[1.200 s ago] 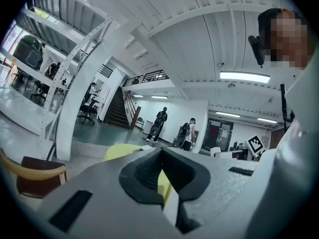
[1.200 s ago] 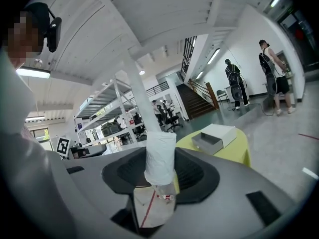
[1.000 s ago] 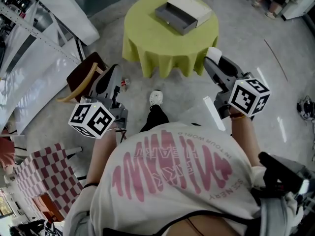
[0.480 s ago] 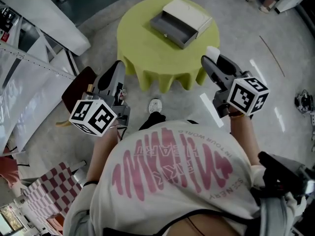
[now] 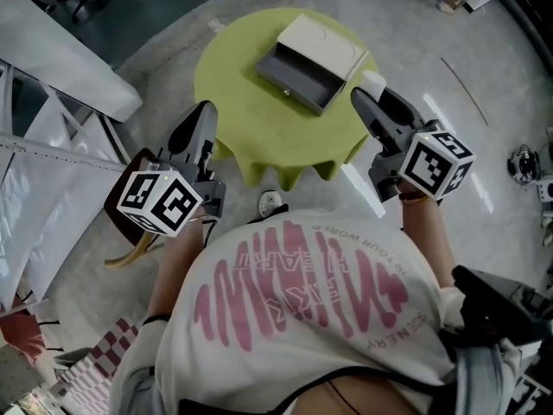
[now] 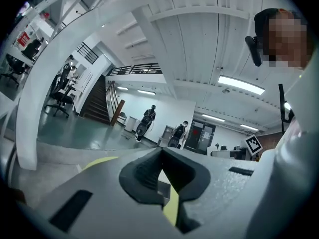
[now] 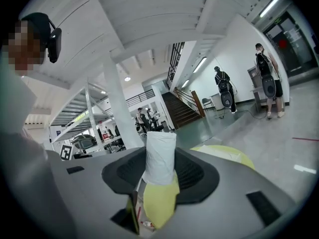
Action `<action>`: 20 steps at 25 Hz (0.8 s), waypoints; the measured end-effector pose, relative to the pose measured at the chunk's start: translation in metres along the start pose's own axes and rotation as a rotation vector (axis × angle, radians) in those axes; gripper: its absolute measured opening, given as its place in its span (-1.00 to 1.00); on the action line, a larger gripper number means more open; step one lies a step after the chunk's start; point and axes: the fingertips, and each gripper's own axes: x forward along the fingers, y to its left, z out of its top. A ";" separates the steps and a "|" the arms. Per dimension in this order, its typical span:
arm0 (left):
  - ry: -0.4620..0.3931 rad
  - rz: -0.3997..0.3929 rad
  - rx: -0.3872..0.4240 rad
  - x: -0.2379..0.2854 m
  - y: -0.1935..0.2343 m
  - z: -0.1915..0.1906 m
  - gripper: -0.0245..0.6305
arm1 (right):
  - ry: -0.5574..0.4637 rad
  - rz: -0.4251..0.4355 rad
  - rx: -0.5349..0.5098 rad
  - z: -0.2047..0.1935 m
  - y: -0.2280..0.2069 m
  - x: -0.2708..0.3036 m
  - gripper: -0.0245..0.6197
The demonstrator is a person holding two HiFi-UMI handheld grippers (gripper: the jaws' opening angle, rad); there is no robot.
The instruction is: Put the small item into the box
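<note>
A round table with a yellow-green cloth [image 5: 233,85] stands ahead of me. On it lies the box [image 5: 313,59], a grey drawer pulled out of a pale sleeve, its tray empty. My right gripper [image 5: 370,92] hovers by the table's right edge, shut on a small white item [image 5: 373,80]. In the right gripper view the white item [image 7: 159,156] sticks up between the dark pads. At the table's left edge, my left gripper [image 5: 204,112] is held level; its pads [image 6: 144,176] meet with nothing between them.
A wooden chair [image 5: 138,232] stands at the left under my left gripper. A white slanted beam [image 5: 60,67] crosses the upper left. A shoe [image 5: 270,202] shows below the cloth's hem. People [image 7: 264,81] stand far off in the hall.
Table and box have slid down and closer in the head view. Both grippers now sit beside the table's edges instead of short of it. The white item stays gripped.
</note>
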 end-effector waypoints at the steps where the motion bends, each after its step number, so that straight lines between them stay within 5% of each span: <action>1: 0.000 -0.011 -0.001 0.007 0.004 0.003 -0.91 | -0.012 -0.008 0.002 0.005 -0.002 0.004 -0.38; 9: 0.050 -0.071 0.000 0.060 0.045 0.009 -0.91 | -0.054 -0.045 0.063 0.019 -0.026 0.054 -0.38; 15: 0.130 -0.085 0.088 0.097 0.067 0.005 -0.91 | -0.019 -0.099 0.125 0.014 -0.050 0.090 -0.38; 20: 0.212 -0.094 0.077 0.121 0.094 -0.015 -0.91 | 0.045 -0.152 0.163 -0.009 -0.079 0.123 -0.38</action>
